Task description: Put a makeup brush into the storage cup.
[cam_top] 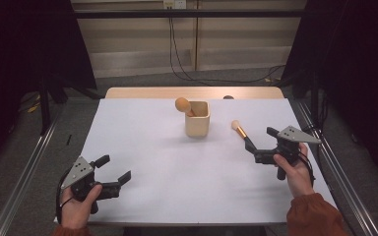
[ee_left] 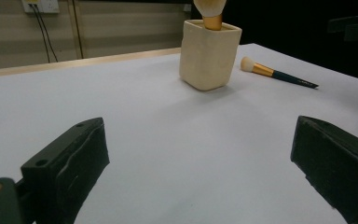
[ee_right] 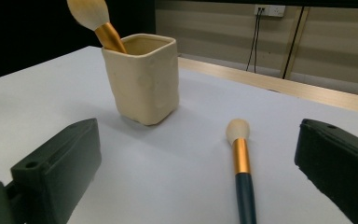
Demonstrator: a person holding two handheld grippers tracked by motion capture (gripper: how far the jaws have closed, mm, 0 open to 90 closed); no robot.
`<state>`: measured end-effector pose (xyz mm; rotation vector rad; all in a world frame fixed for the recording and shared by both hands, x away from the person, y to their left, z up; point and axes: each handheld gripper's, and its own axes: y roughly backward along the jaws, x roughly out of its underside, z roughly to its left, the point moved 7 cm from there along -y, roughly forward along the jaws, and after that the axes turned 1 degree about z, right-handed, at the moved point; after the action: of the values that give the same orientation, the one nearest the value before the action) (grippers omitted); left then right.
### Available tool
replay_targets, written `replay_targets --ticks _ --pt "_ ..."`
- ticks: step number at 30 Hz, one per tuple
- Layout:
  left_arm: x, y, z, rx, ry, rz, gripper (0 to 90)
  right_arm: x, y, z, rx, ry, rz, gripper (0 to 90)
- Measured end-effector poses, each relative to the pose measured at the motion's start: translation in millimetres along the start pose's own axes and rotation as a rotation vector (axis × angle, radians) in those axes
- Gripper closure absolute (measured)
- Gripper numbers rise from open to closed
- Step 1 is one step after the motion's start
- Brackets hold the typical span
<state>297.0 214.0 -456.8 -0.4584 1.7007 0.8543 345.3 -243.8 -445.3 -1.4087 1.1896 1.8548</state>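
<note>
The right gripper (cam_top: 258, 143), jaws wide, straddles the brush (ee_right: 243, 172) lying at four o'clock from the cup (cam_top: 197, 119), while the left gripper (cam_top: 113, 168) gapes wide too.

Black claws (cam_top: 114, 168), grey plates, rust-orange sleeve (cam_top: 313, 215)

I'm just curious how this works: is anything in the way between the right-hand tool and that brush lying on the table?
Nothing visible is. The brush lies flat on the white table, its handle pointing between the open jaws of the right gripper. The cup stands off to the side.
</note>
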Motion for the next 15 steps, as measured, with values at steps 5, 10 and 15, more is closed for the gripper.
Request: replay_targets --ticks 5,10,15 --pt "0.2 -1.4 -0.8 0.003 -0.002 0.003 3.8 -3.6 -8.2 -10.7 0.019 0.004 0.027 0.1" --pt "1.3 -2.9 -1.0 0.015 -0.010 0.016 3.8 -7.5 -14.5 -14.9 0.012 0.009 0.089 0.3" --pt "1.3 -3.2 -0.6 0.013 -0.011 0.016 3.8 -11.6 -21.0 -18.7 0.017 0.032 0.127 0.2"
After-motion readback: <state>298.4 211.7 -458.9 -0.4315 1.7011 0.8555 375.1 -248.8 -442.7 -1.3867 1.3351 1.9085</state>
